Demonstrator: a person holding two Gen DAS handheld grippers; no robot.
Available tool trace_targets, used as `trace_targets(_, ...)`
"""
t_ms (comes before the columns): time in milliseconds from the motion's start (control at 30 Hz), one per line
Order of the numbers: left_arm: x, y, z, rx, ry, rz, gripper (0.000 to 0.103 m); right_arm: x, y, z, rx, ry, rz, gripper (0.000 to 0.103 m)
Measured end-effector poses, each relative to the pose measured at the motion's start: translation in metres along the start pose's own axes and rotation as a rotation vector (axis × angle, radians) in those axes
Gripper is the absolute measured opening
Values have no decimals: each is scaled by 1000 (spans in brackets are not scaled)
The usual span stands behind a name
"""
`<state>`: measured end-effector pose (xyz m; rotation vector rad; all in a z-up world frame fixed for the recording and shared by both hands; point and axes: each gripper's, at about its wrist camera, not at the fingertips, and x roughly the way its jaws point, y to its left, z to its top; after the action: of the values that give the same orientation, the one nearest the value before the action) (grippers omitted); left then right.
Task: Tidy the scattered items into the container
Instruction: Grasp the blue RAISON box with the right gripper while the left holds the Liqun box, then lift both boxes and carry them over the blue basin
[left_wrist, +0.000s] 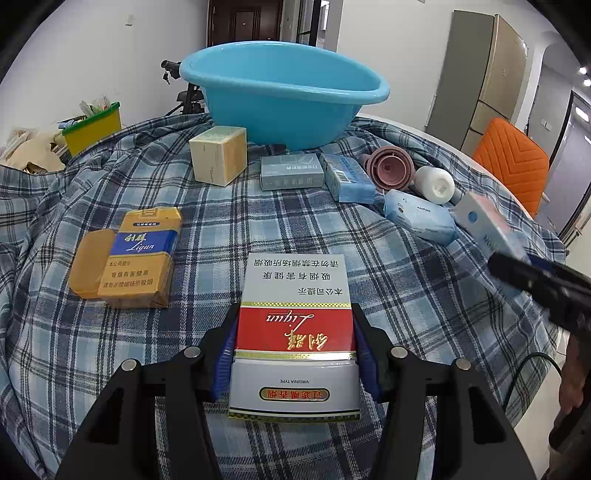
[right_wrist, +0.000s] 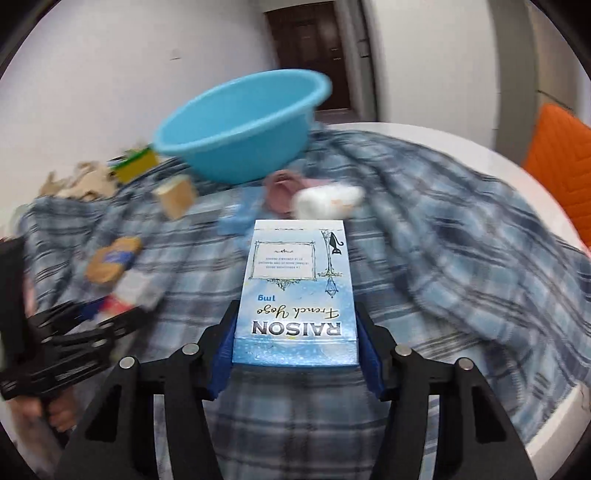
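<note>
My left gripper (left_wrist: 295, 321) is shut on a red and white Liqun cigarette pack (left_wrist: 295, 332), held just above the plaid cloth. My right gripper (right_wrist: 295, 317) is shut on a light blue Raison pack (right_wrist: 297, 291), raised over the cloth; it also shows in the left wrist view (left_wrist: 487, 221). The blue basin (left_wrist: 284, 92) stands at the far side of the table, its inside hidden from here; it appears blurred in the right wrist view (right_wrist: 240, 125). A yellow Liqun pack (left_wrist: 129, 258), a cream box (left_wrist: 219, 155), a grey box (left_wrist: 291, 171), blue packets (left_wrist: 349, 177), a pink funnel (left_wrist: 391, 168) and a white bottle (left_wrist: 436, 184) lie on the cloth.
A plaid cloth (left_wrist: 277, 229) covers the round white table (right_wrist: 509, 192). A yellow and green bin (left_wrist: 94, 129) and crumpled paper (left_wrist: 29, 155) sit at the far left. An orange chair (left_wrist: 513, 162) stands to the right. The right wrist view is motion-blurred.
</note>
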<state>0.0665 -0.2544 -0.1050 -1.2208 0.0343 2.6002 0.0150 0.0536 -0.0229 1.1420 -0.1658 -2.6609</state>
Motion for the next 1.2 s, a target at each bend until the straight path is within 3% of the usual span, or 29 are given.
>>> trace_targets(433, -9, 5, 1, -6, -33, 43, 57, 5, 20, -6, -50, -19, -28, 55)
trace_targets(733, -17, 1, 15, 7, -53, 21, 57, 0, 17, 6, -38, -37, -33, 55)
trace_targets(967, -67, -6, 71, 42, -246, 51, 57, -35, 33, 47, -100, -180, -40, 55)
trace_targets(1067, -95, -10, 94, 52, -335, 62, 57, -61, 39, 69, -132, -281, -58, 55)
trace_targets(1200, -148, -13, 117, 49, -513, 94, 57, -108, 42, 92, -121, -474, -41, 55)
